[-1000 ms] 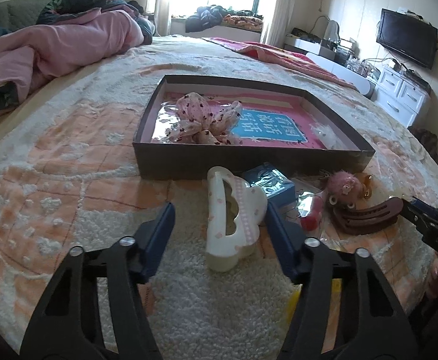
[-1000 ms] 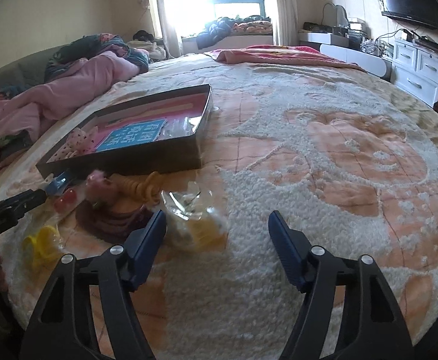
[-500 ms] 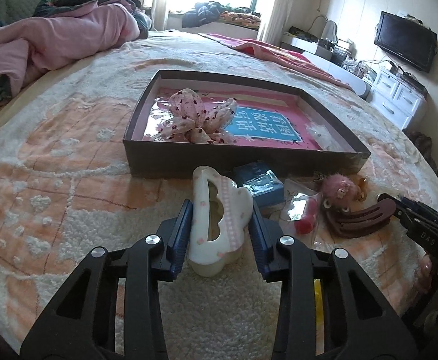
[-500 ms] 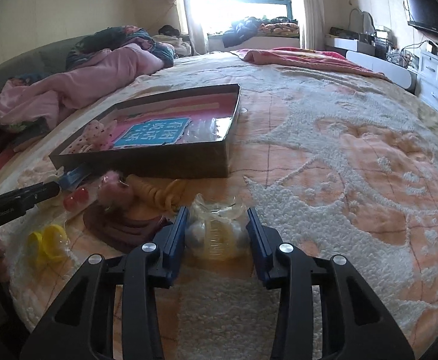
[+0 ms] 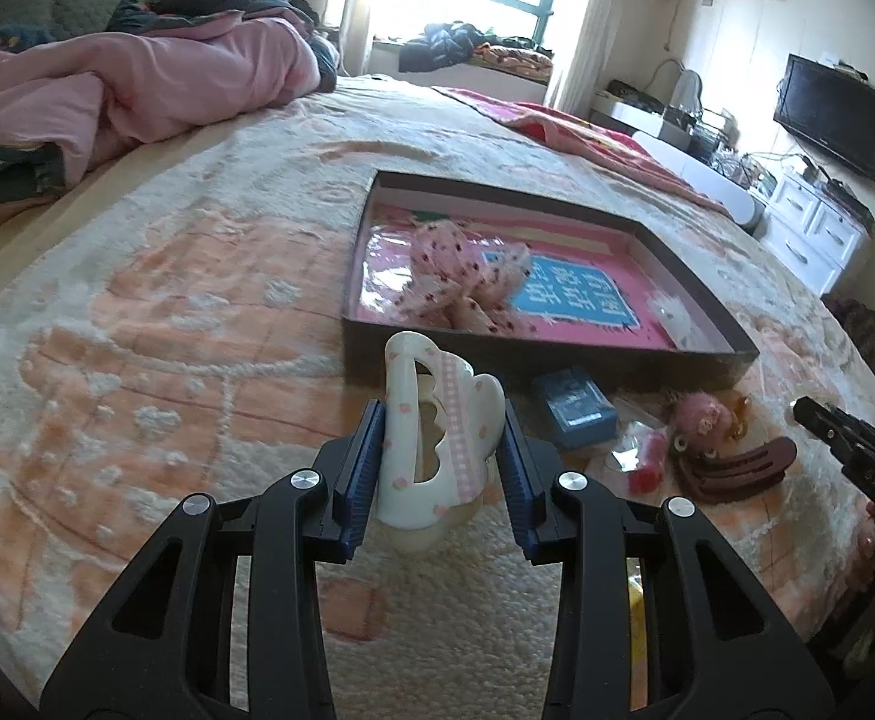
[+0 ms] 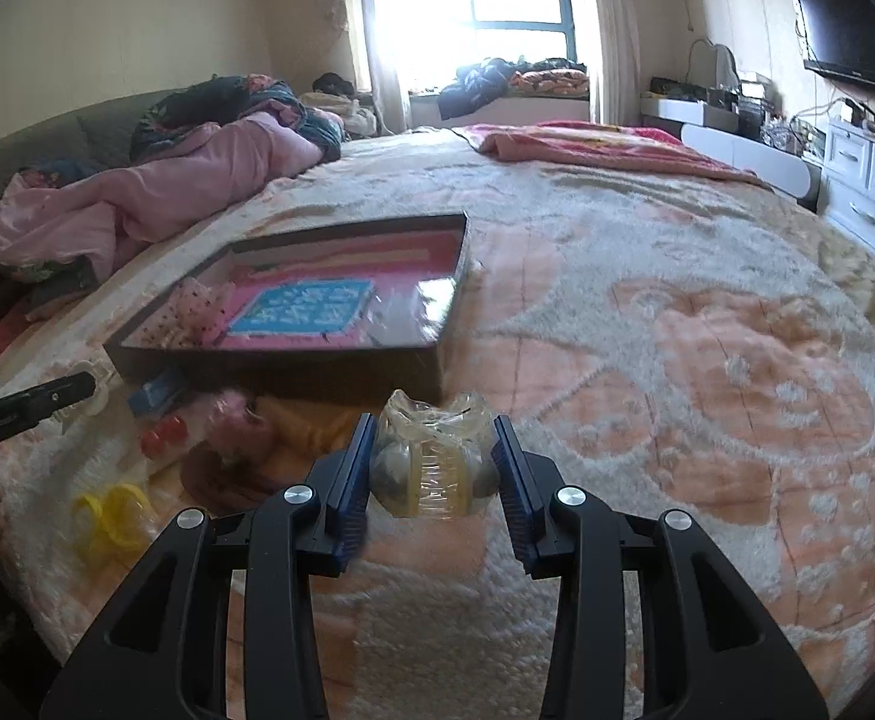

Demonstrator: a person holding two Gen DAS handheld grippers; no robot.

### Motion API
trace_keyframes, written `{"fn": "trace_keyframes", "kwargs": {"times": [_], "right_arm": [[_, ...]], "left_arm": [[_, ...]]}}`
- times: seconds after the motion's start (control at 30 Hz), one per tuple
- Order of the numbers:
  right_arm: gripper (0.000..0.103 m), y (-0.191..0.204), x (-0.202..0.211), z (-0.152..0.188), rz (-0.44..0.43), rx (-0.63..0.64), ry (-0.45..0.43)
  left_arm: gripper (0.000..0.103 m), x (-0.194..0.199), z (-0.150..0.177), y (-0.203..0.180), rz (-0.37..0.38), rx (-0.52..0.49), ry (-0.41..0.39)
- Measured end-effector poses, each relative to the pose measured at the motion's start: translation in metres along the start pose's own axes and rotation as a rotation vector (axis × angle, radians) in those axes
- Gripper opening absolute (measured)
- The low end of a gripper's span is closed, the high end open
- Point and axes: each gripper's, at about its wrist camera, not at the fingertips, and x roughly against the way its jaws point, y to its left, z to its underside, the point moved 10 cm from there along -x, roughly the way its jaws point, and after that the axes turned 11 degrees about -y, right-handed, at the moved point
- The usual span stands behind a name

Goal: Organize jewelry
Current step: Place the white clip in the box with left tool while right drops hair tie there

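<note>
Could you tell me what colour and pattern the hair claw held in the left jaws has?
Cream hair claw, small pink flowers, pink checked strip; clearest in left wrist view.

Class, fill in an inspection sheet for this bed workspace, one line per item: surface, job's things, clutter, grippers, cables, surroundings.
Surface: fluffy cream and peach blanket on a bed.
Job's things: shallow dark box holding a spotted pink fabric bow; white floral hair claw; clear packet.
Clutter: blue packet, pink fuzzy charm, brown hair claw, yellow rings.
Grippers: left gripper has just closed on the white floral hair claw; right gripper has just closed on the clear packet.
Cables: tangled wires by the white drawers.
Surroundings: pink quilt, bright window, wall television.
</note>
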Motion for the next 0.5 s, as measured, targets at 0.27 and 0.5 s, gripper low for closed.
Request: {"fn": "trace_keyframes", "kwargs": {"times": [0.27,0.5], "right_arm": [[0.037,0.022,-0.013,-0.023,-0.053,0.007,-0.005],[0.037,0.036,-0.032,-0.037,-0.075,0.013,0.003]], "left_arm": [[0.029,0.001,-0.016,0.006,-0.008,0.007,-0.029],[0.029,-0.007,-0.030,0.006,-0.003,0.006,-0.043]]}}
